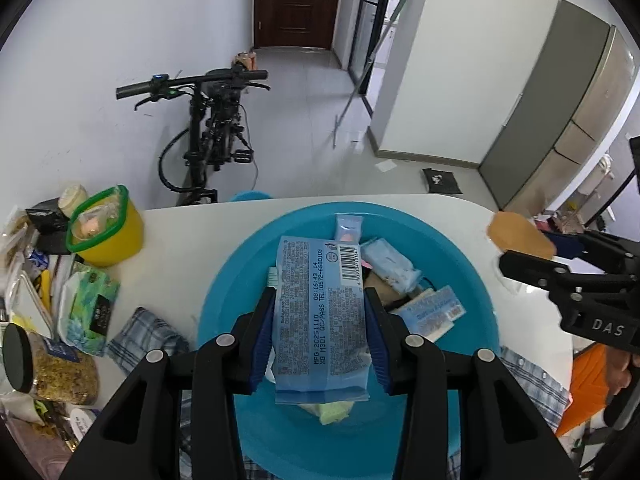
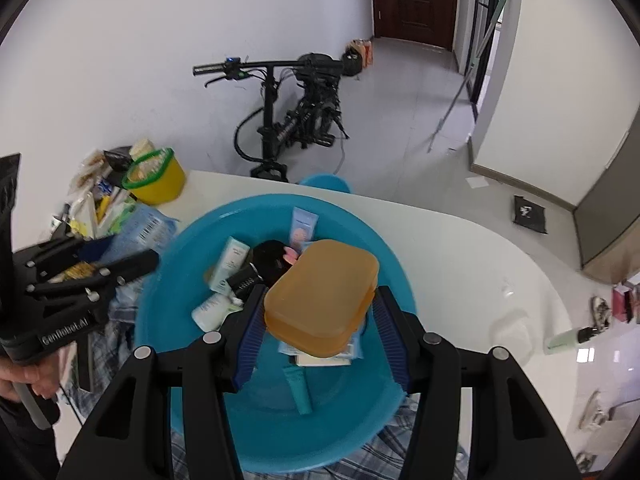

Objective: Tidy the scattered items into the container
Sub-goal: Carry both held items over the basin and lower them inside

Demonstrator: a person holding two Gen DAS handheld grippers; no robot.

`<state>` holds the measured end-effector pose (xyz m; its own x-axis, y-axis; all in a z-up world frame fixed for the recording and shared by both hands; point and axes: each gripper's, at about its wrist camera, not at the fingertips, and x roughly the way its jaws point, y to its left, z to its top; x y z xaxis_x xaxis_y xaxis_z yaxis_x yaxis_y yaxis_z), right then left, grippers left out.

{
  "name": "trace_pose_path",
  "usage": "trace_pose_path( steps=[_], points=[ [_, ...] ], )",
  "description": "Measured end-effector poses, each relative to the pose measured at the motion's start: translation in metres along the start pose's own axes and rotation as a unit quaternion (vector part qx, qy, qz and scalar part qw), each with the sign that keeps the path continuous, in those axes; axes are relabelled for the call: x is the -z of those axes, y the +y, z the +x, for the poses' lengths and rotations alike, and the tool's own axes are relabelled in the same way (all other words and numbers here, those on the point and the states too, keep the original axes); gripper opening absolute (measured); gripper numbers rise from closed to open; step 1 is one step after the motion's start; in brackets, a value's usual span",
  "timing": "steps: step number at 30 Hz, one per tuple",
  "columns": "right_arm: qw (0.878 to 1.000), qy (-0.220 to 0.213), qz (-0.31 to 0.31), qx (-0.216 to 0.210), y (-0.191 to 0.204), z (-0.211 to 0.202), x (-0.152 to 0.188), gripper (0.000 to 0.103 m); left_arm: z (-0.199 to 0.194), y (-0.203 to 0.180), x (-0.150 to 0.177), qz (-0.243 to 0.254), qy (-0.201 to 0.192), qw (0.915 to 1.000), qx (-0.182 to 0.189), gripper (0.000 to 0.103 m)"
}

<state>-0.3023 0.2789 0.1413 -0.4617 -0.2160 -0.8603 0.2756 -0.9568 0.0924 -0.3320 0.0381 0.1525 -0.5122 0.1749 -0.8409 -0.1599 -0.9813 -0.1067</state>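
A round blue basin [image 1: 224, 280] stands on the white table and holds several packets and tubes; it also shows in the right wrist view [image 2: 168, 264]. My left gripper [image 1: 321, 322] is shut on a blue wet-wipes pack [image 1: 320, 312] and holds it over the basin. My right gripper [image 2: 322, 334] is shut on an orange plastic box [image 2: 324, 296], also over the basin. The box [image 1: 520, 236] and right gripper [image 1: 532, 268] appear at the right of the left wrist view. The left gripper [image 2: 132, 260] with the pack [image 2: 140, 236] appears at the left of the right wrist view.
A yellow tub with green rim [image 1: 108, 232], a green tissue pack [image 1: 88, 304], a jar [image 1: 52, 368] and other clutter lie at the table's left. A plaid cloth [image 1: 144, 336] lies under the basin. A bicycle [image 1: 212, 132] leans on the wall behind.
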Motion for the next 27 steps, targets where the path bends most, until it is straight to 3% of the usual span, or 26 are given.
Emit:
trace_pose_path(
  steps=[7, 27],
  points=[
    [1.000, 0.009, 0.015, -0.023, -0.004, 0.000, 0.003, 0.052, 0.012, 0.005, 0.009, -0.006, 0.021, 0.9997, 0.005, 0.044],
    [0.992, 0.110, 0.013, -0.054, 0.005, 0.073, 0.065, 0.052, 0.091, 0.006, 0.067, -0.019, 0.106, 0.9938, 0.030, 0.044]
  ],
)
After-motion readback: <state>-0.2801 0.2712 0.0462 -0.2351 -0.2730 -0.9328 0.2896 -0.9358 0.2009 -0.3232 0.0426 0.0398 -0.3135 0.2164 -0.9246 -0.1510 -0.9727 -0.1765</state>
